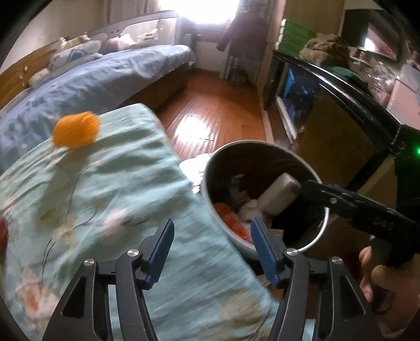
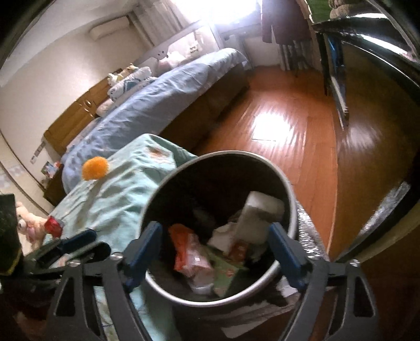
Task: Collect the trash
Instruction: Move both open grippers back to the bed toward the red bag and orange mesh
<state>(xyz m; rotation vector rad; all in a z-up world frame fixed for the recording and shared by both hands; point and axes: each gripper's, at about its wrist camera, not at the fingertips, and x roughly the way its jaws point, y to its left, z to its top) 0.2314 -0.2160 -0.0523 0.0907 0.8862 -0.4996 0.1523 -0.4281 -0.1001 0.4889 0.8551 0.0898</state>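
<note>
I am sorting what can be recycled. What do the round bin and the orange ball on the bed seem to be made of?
The bin looks like metal with a dull brushed finish: its thin rim shines pale grey, though painted plastic is possible. The orange ball looks like yarn or soft fibre: its outline is fuzzy, not smooth. It rests on the green floral cloth.

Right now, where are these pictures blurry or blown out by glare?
Left wrist view: the floral cloth and orange ball are smeared by motion blur, and the window is blown out white. Right wrist view: sharper, though the window is overexposed and glare whitens the wooden floor; both views bend at the edges.
</note>
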